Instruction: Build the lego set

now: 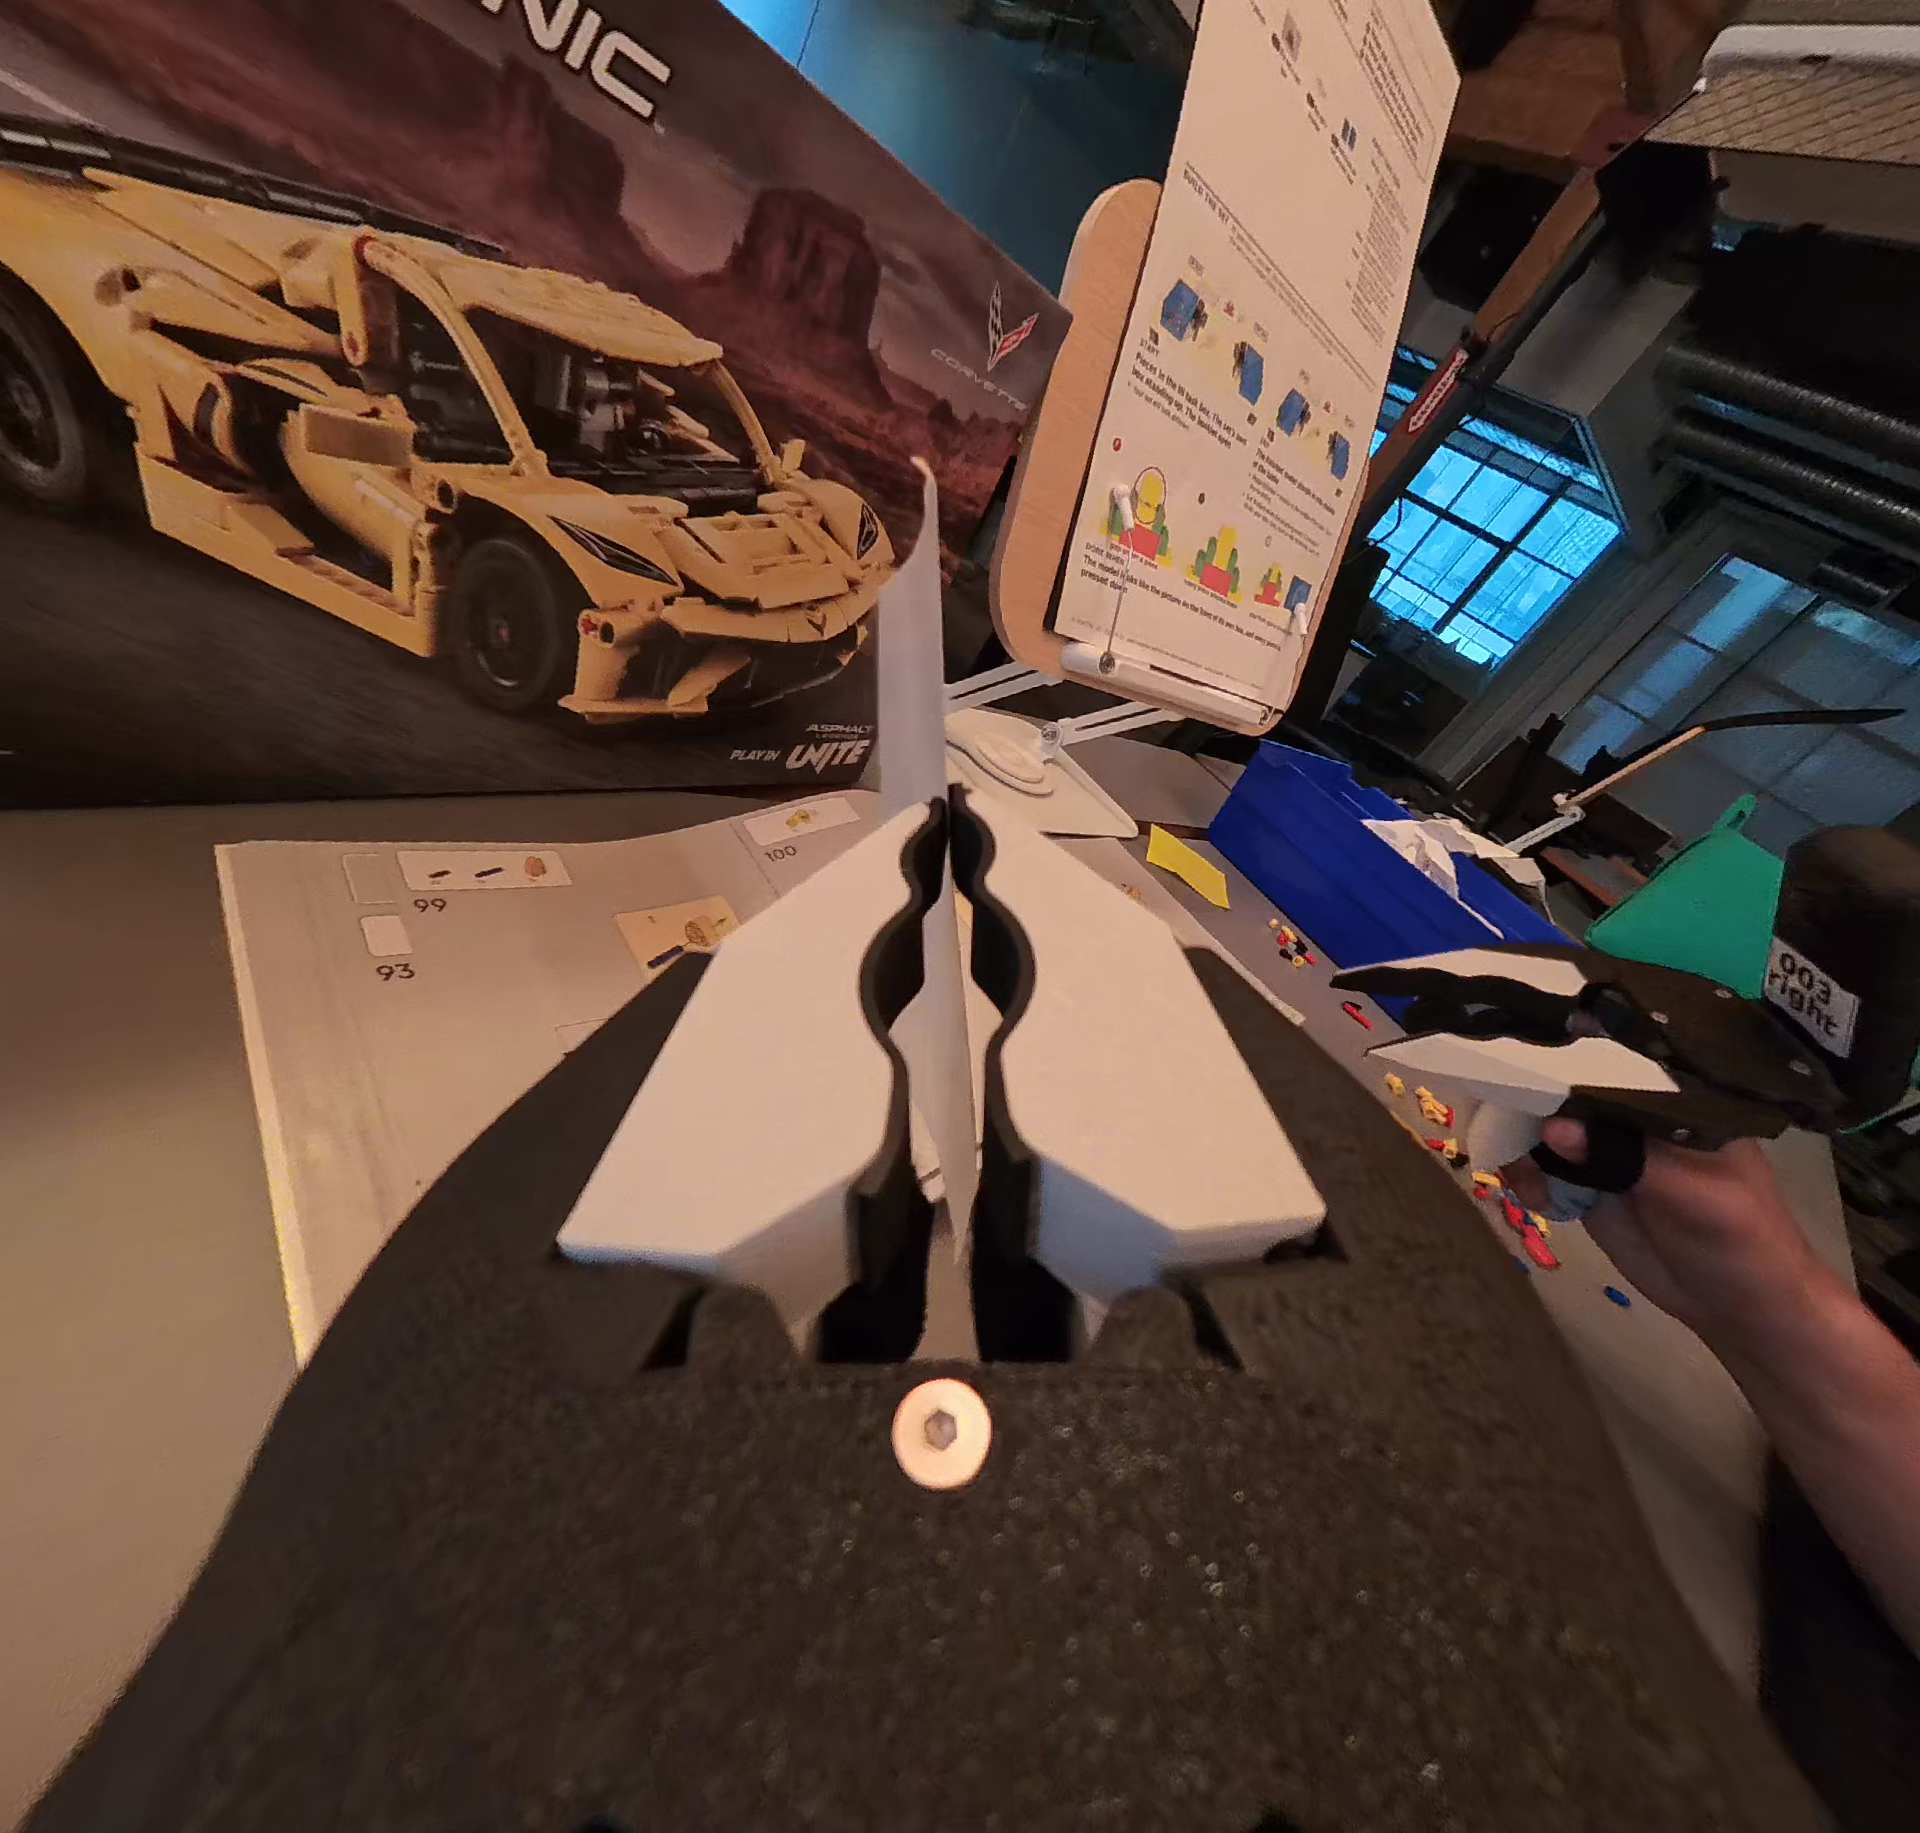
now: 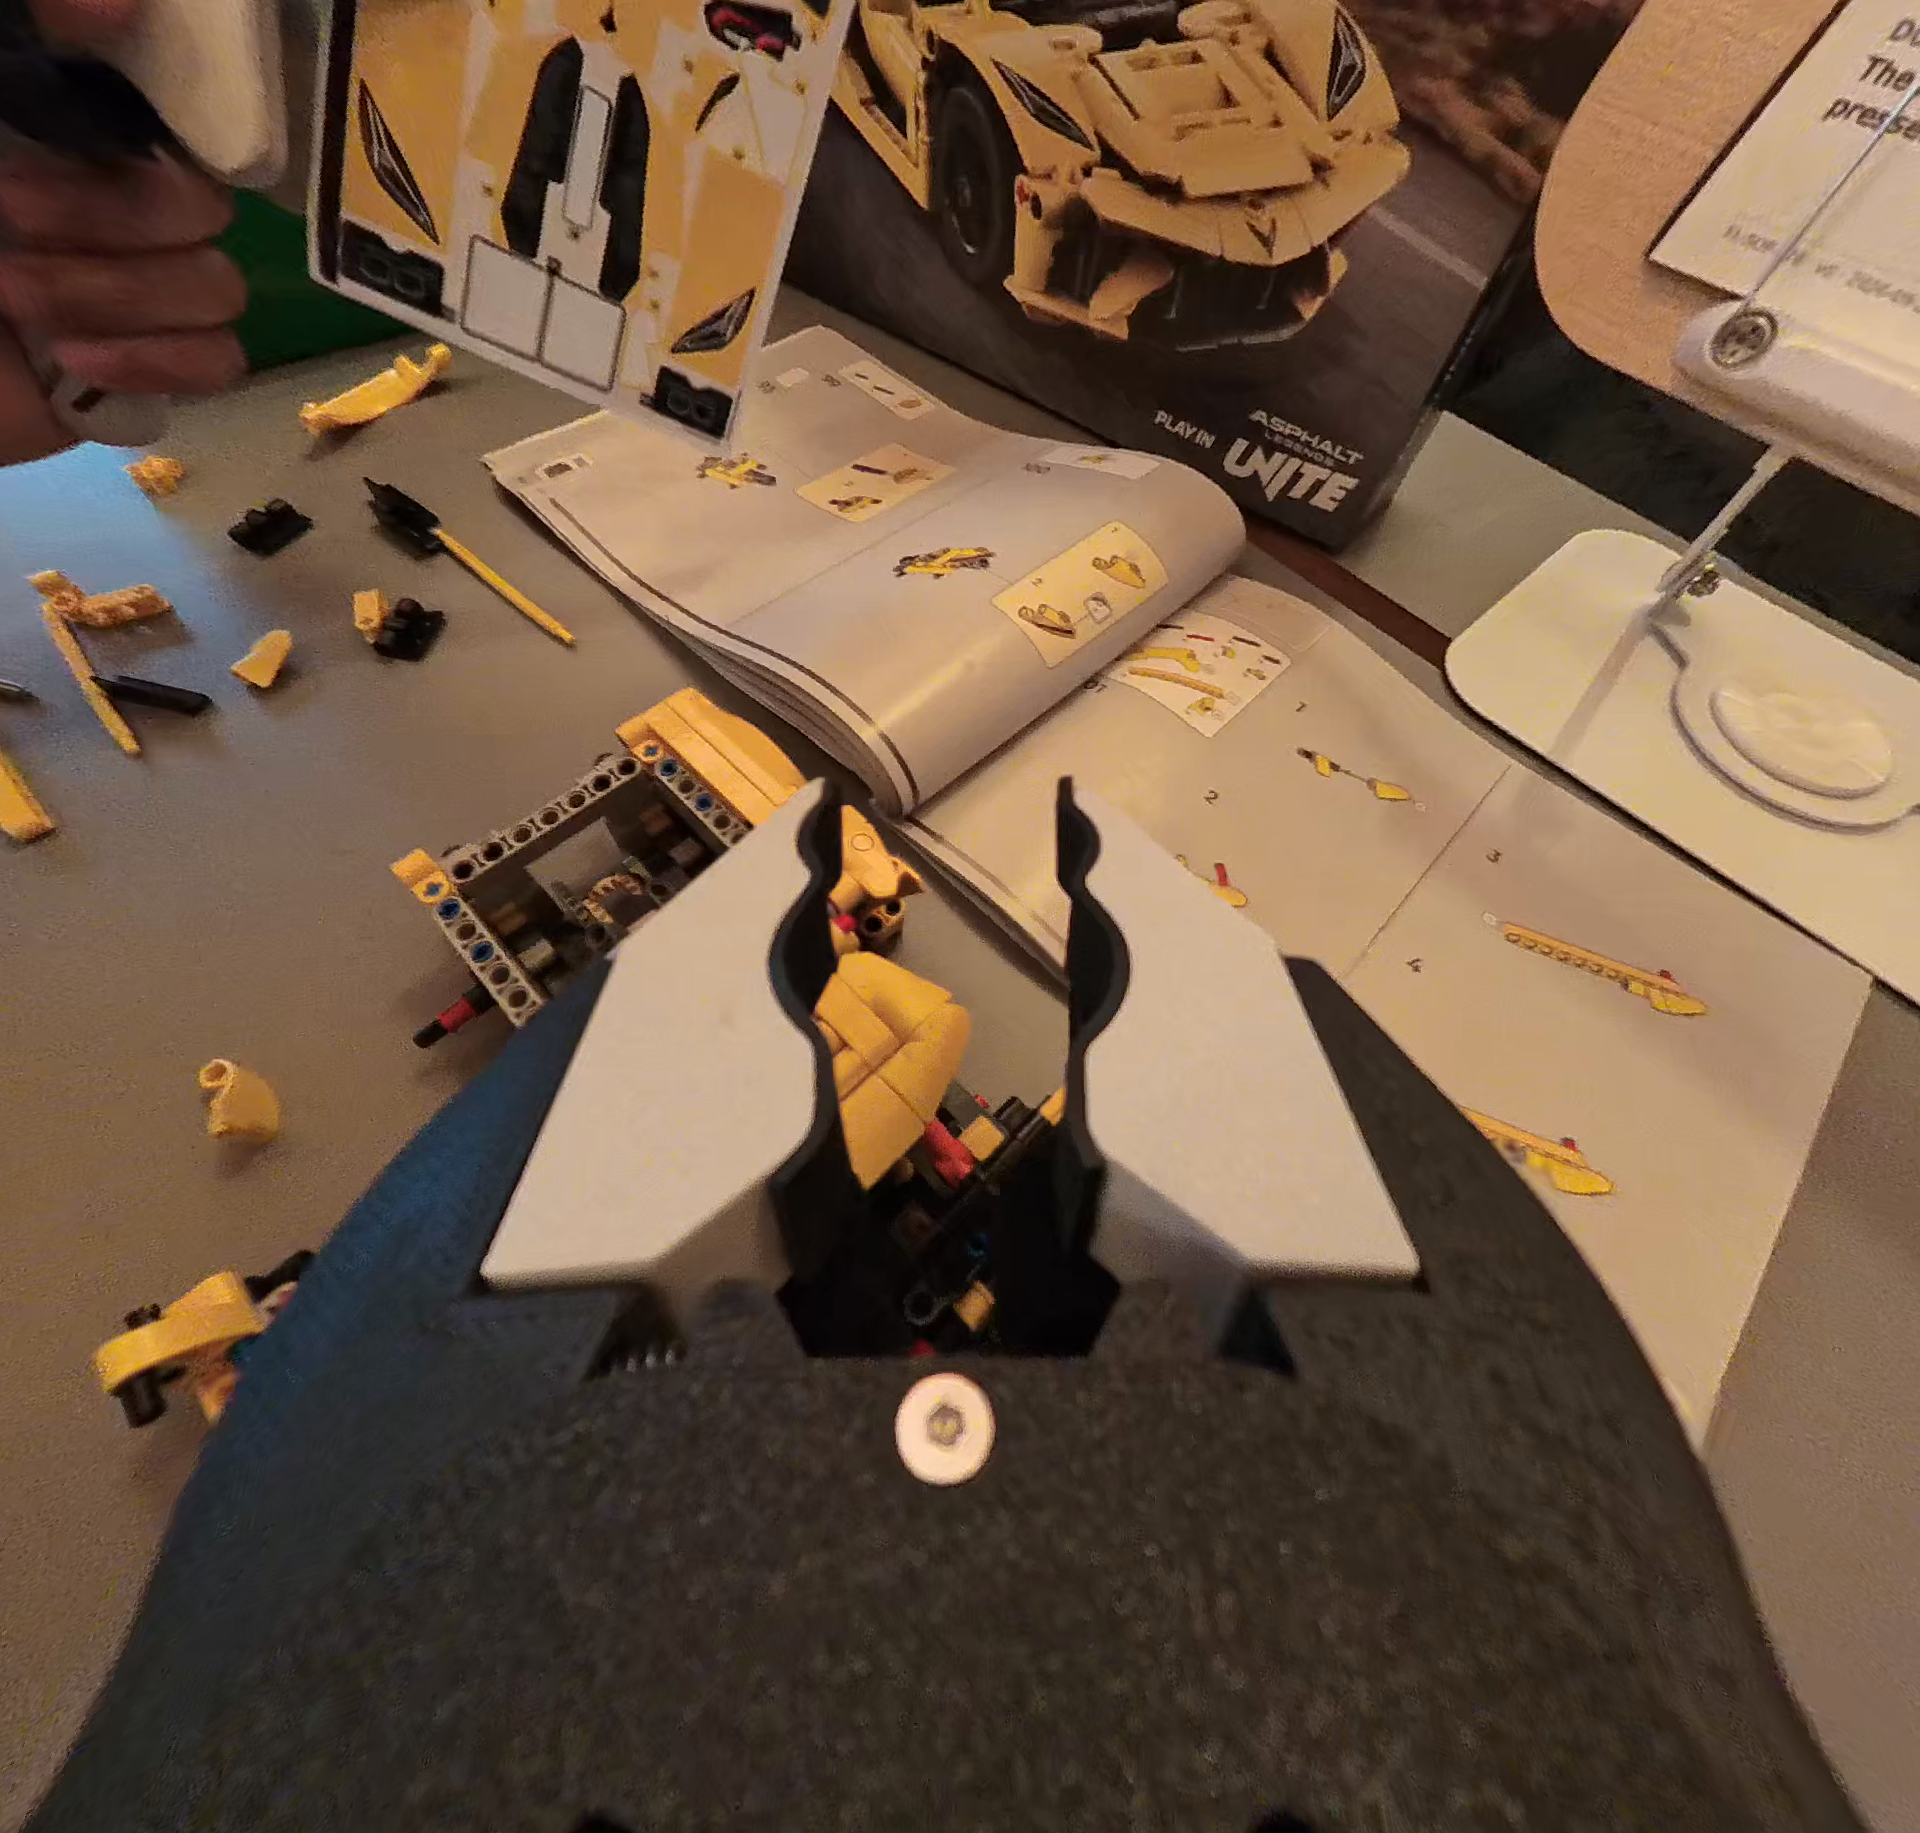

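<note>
Pinching the sticker sheet (image 2: 582, 162) edge-on, our left tool (image 1: 948, 827) has its fingers pressed together on the thin card, so in the left wrist view it shows only as a white sliver rising between them. In the right wrist view the printed face is turned toward us, lifted clear above the open instruction booklet (image 2: 935, 599). We judge it is held up this way so that a decal can be read or picked off while the page stays visible beneath. Our right tool (image 2: 945, 817) is spread and grips nothing, hovering over the part-built yellow and grey model (image 2: 582, 848), which lies on the desk (image 2: 260, 900) just beside the booklet. Loose yellow and black pieces (image 2: 260, 661) are scattered to the left within easy reach. The set's box (image 1: 416, 381) stands upright behind, probably as a picture reference. A task card on a stand (image 1: 1247, 381) sits at the right, by a blue bin (image 1: 1330, 869).
</note>
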The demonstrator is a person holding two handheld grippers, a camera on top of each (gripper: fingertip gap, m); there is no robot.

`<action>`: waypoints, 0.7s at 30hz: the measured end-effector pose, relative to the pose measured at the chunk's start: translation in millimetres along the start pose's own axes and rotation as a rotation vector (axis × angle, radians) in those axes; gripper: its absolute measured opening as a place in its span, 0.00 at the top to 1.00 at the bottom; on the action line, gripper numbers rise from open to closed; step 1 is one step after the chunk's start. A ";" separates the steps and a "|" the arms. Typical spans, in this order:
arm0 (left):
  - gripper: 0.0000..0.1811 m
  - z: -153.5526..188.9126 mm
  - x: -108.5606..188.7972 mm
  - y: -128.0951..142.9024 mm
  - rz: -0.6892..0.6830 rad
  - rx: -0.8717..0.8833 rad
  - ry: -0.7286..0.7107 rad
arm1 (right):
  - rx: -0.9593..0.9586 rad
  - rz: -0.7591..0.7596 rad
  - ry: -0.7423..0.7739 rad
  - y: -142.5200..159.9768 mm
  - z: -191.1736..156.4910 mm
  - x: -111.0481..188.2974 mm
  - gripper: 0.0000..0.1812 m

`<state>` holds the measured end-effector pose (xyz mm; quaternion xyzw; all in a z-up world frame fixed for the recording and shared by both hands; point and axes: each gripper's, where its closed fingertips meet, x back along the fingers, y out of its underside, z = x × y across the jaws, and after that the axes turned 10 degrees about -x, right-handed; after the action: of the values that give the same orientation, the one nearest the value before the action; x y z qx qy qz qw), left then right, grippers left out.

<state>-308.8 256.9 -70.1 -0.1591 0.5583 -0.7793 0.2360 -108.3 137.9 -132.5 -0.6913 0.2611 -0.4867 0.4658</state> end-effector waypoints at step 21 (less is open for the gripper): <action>1.00 155.0 3.4 5.2 0.034 0.302 0.905 | -0.403 0.343 -0.724 -66.3 -68.4 55.0 0.68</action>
<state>-231.4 130.4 -24.5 0.2414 0.4881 -0.8388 0.0024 -155.6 95.0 -43.0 -0.8406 0.2818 -0.0684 0.4574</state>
